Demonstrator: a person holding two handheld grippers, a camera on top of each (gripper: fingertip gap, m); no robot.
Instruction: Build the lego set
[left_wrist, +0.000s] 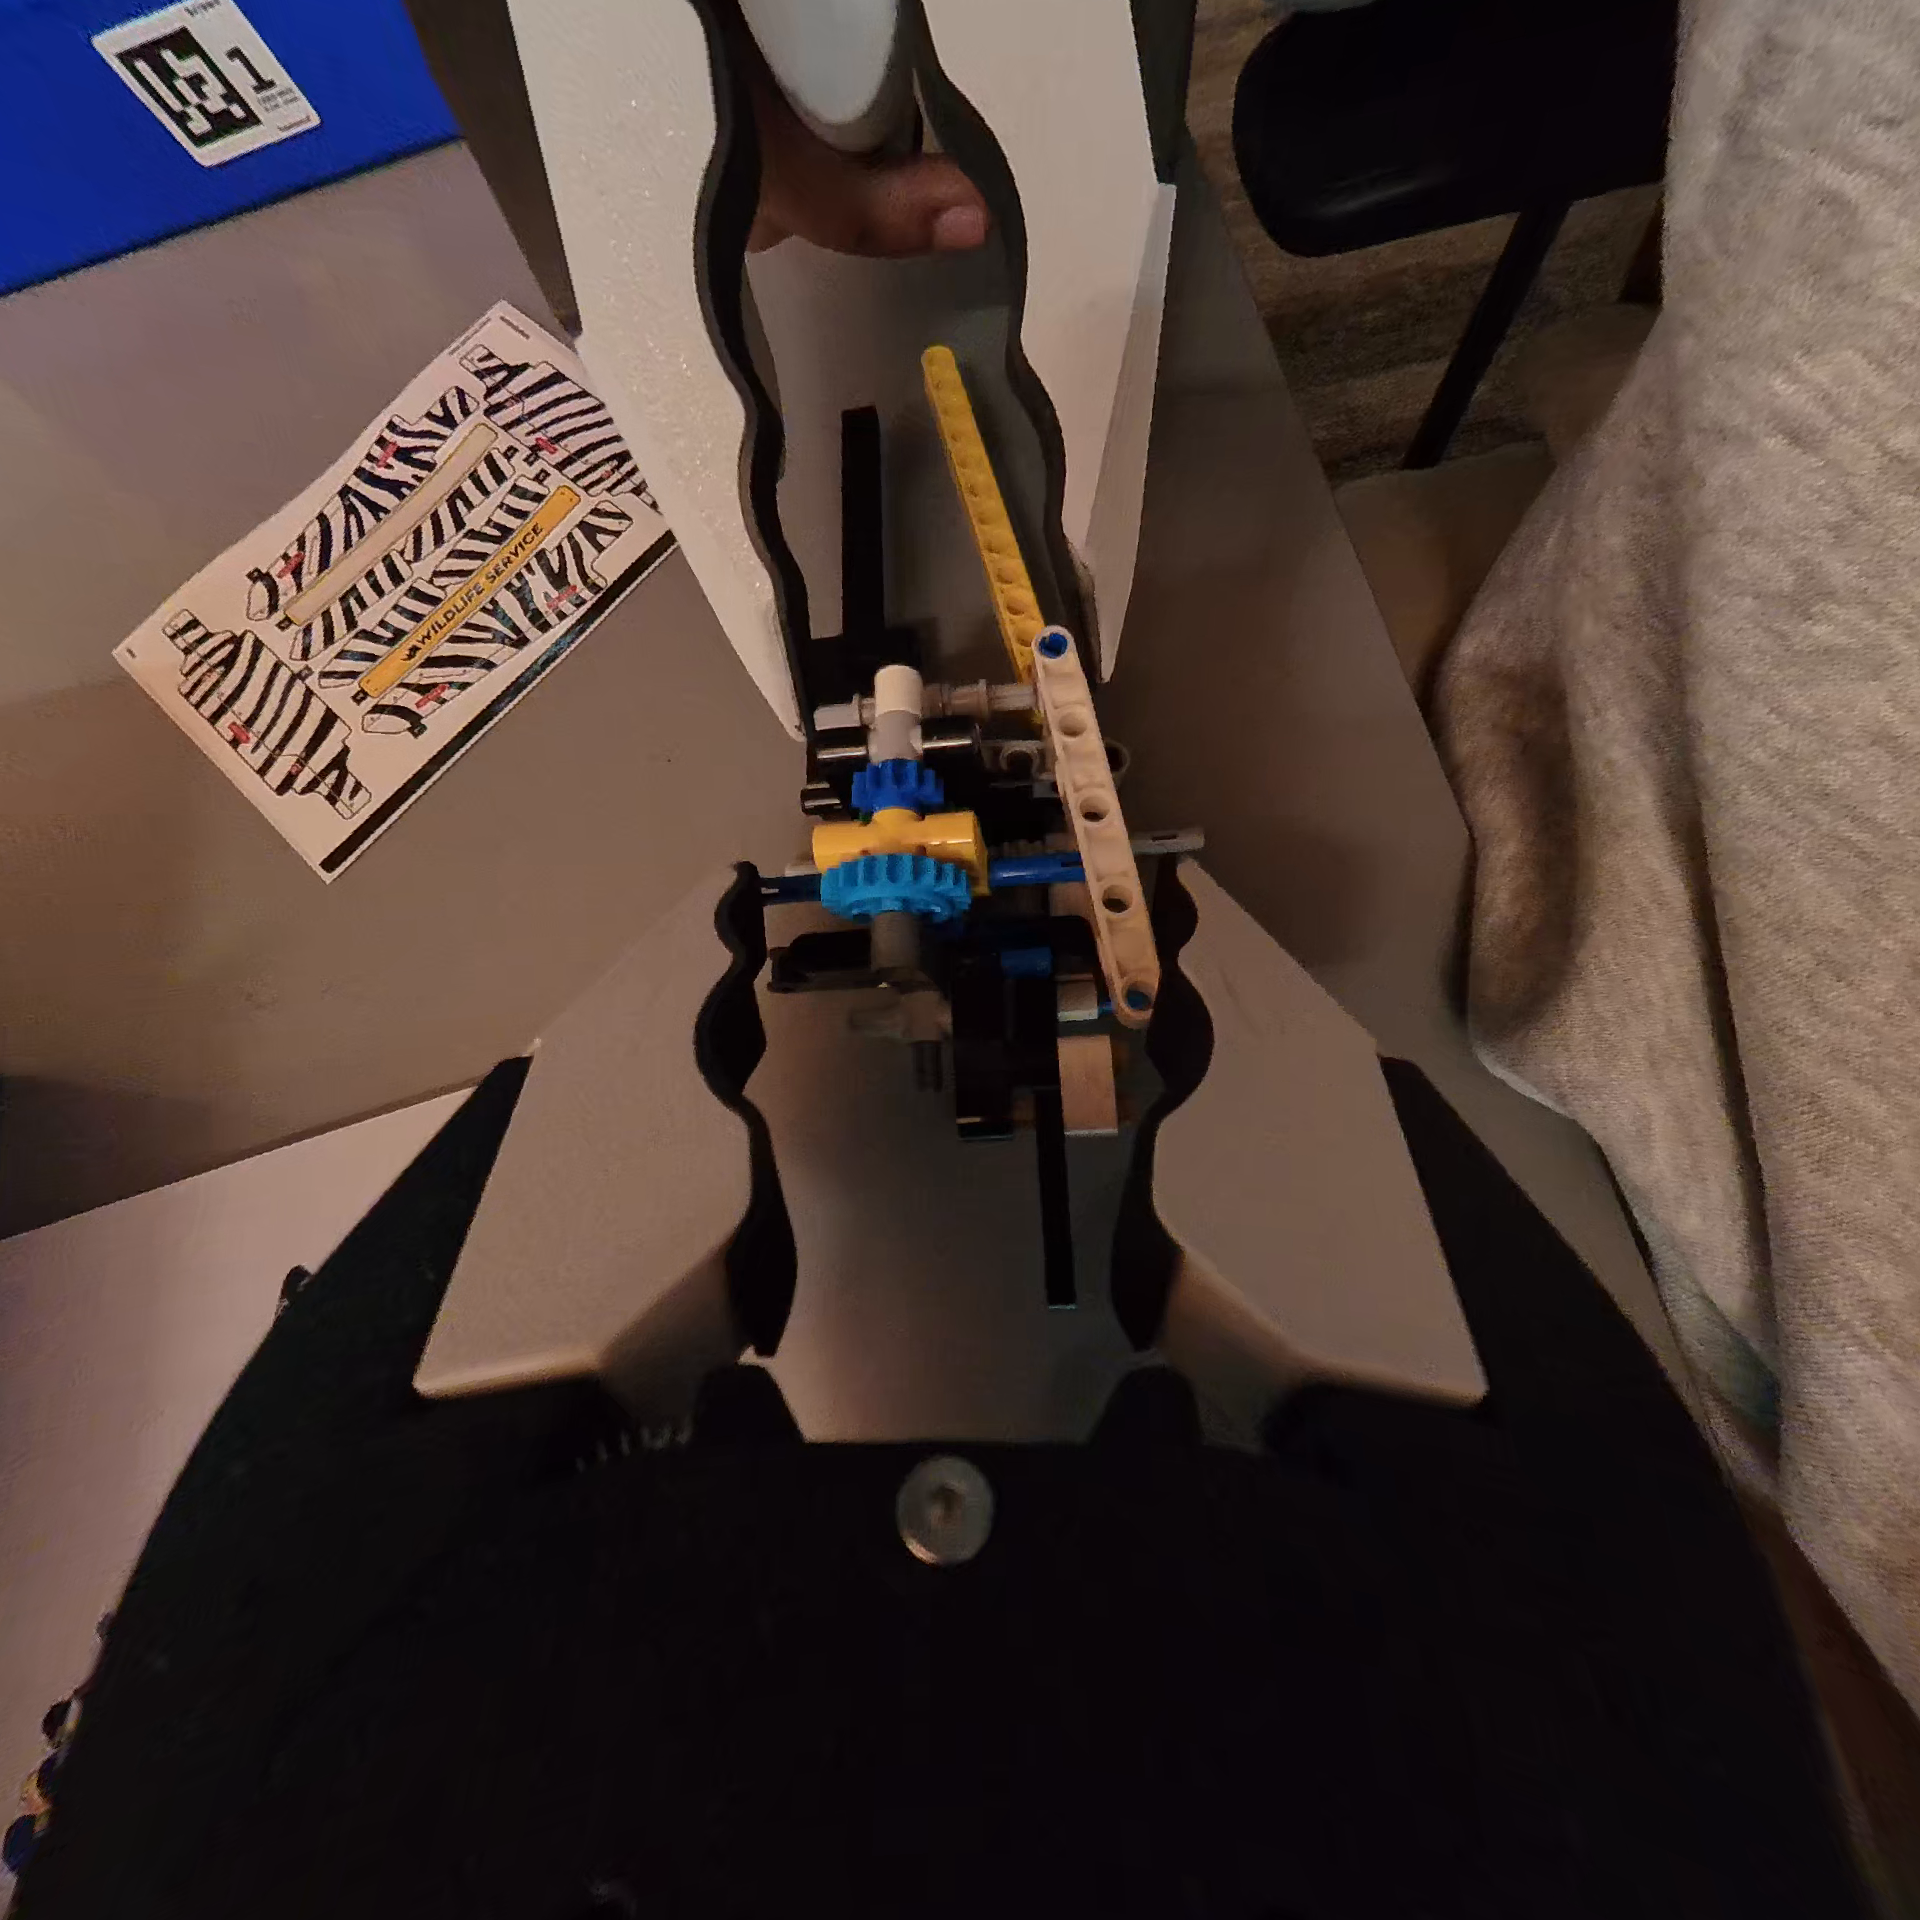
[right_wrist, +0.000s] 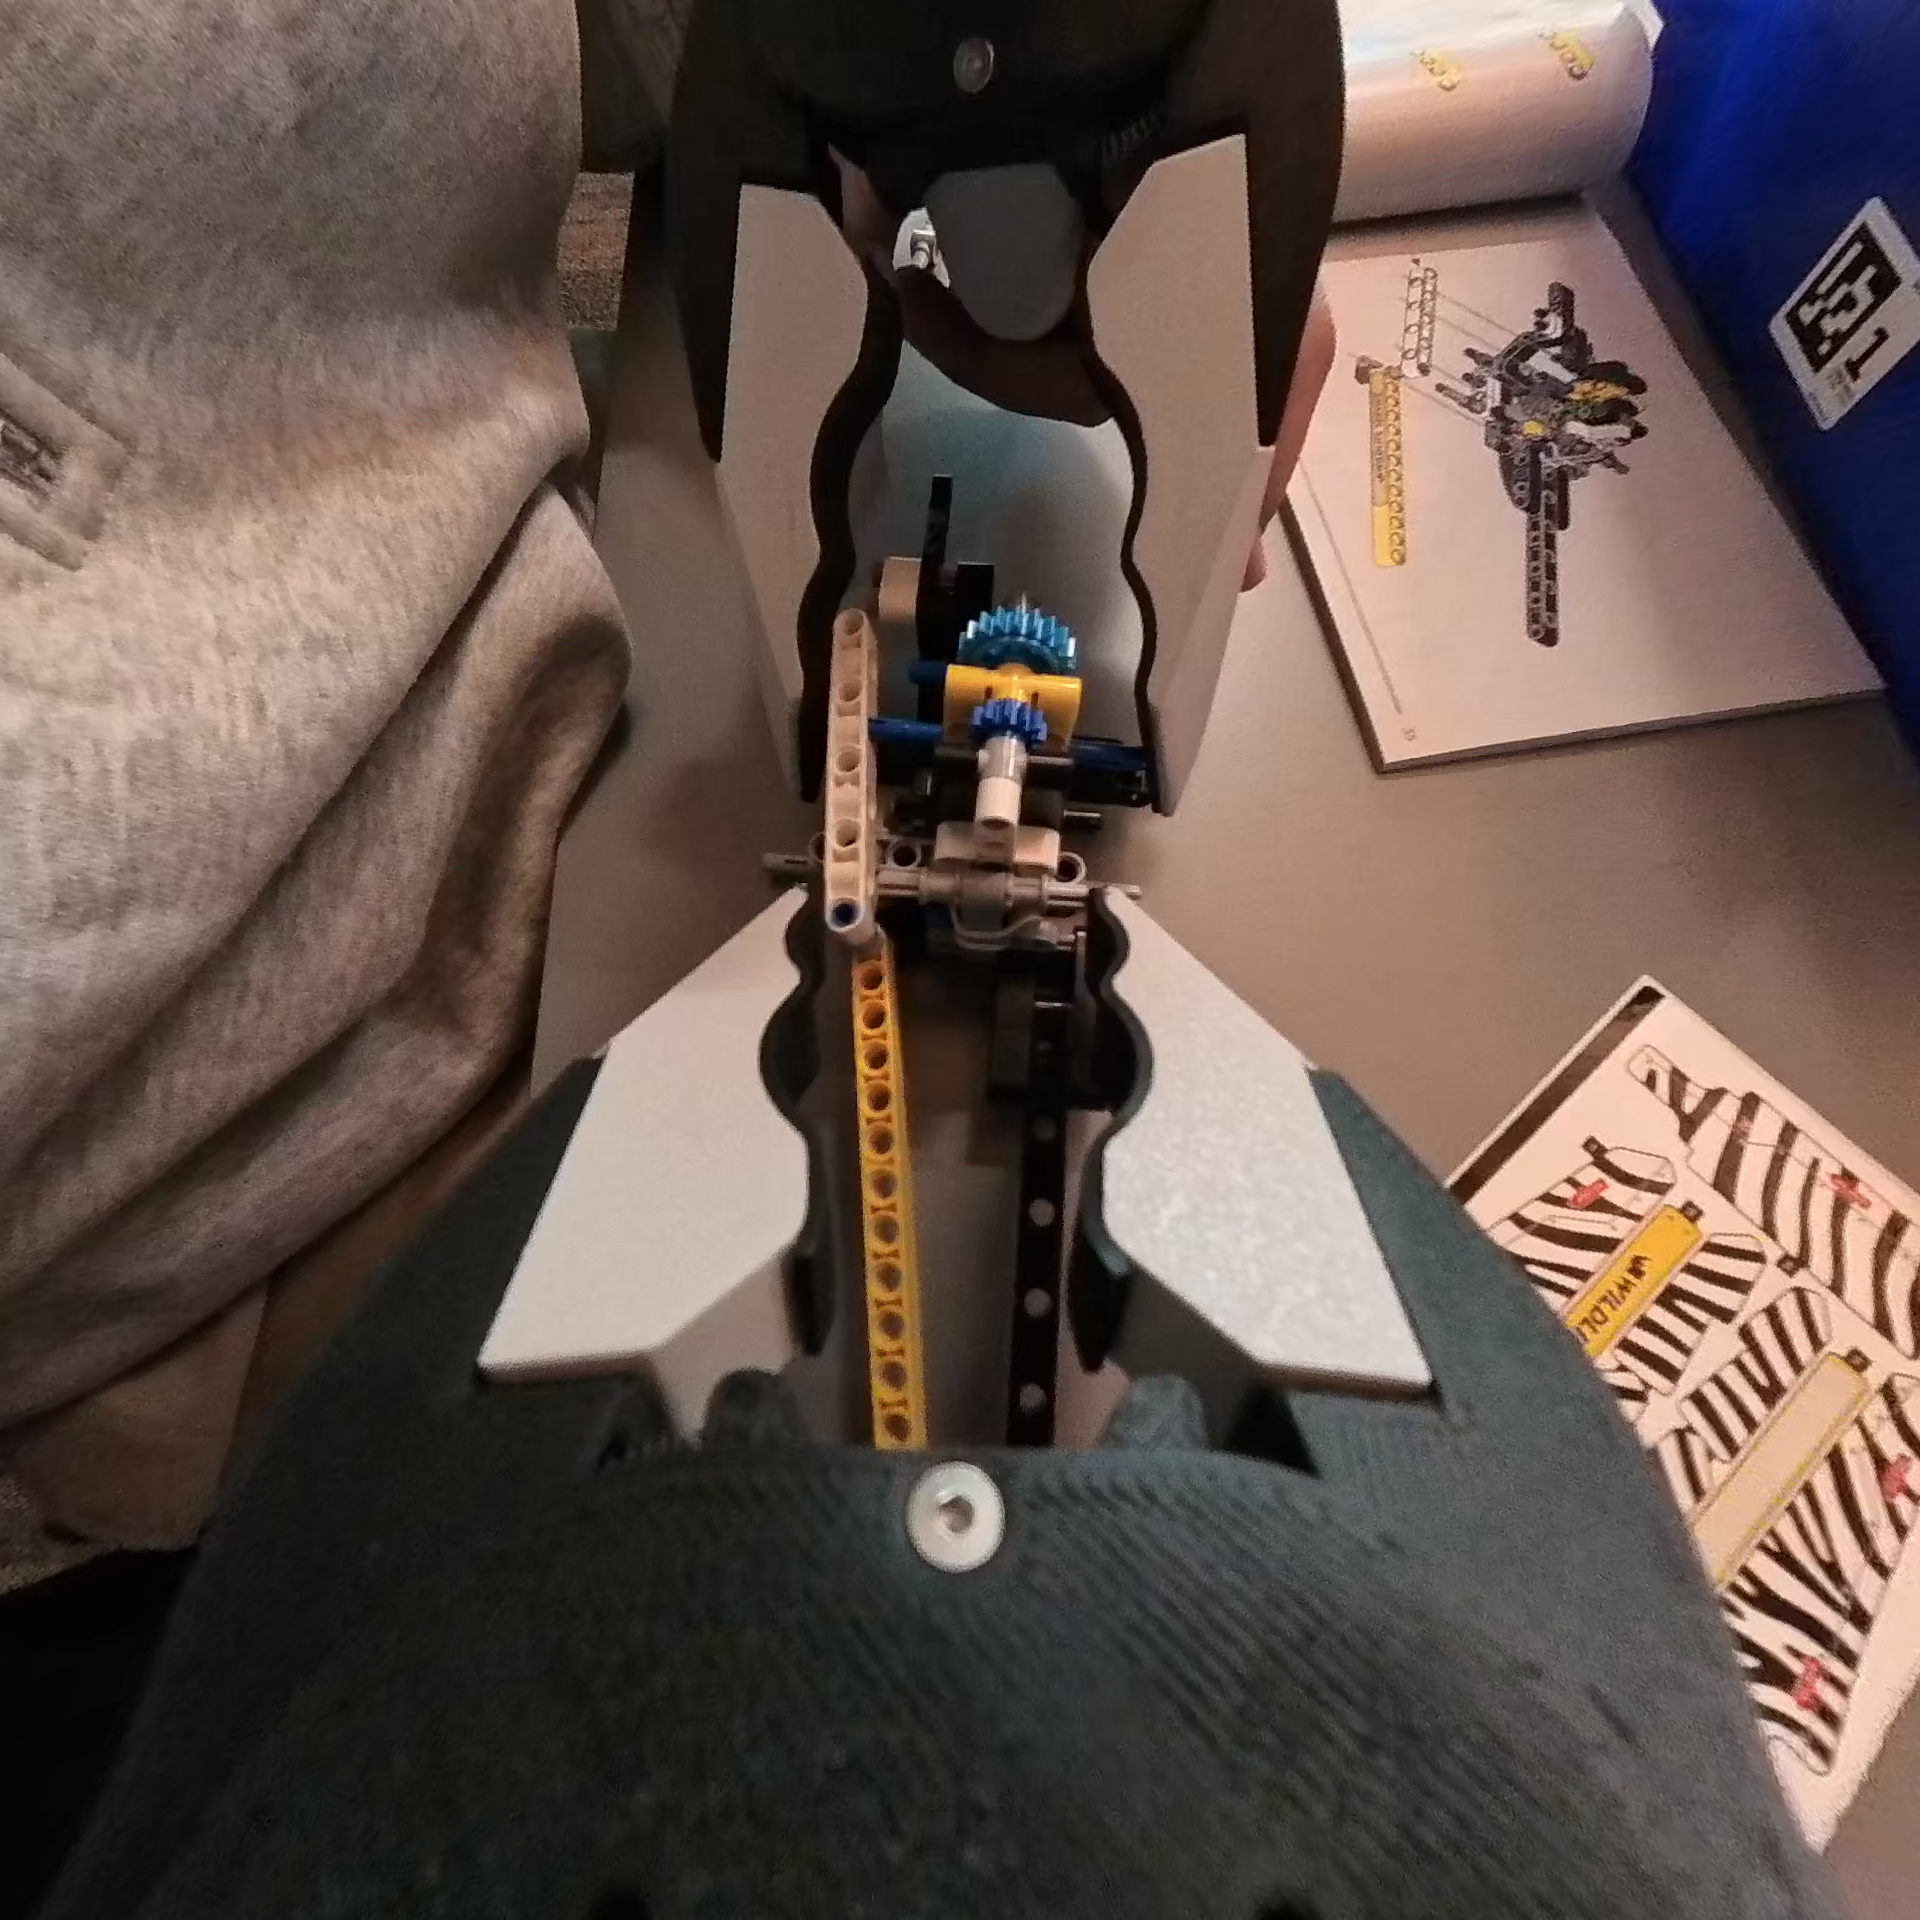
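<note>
I grip gear assembly (left_wrist: 914, 852) between facing grippers | left gripper (left_wrist: 951, 935) and right gripper (right_wrist: 956, 935) each pinching it | gears, beams fitted; sticker sheet (left_wrist: 405, 592) unused, much left.

We see a yellow beam (right_wrist: 885, 1195) at six o'clock beside a black beam (right_wrist: 1039, 1247), a light-blue gear (left_wrist: 896, 883) above a yellow connector (left_wrist: 899, 834), a zebra-striped black-and-white sticker sheet (left_wrist: 400, 582) at ten o'clock, and a blue box (left_wrist: 104, 177).
</note>
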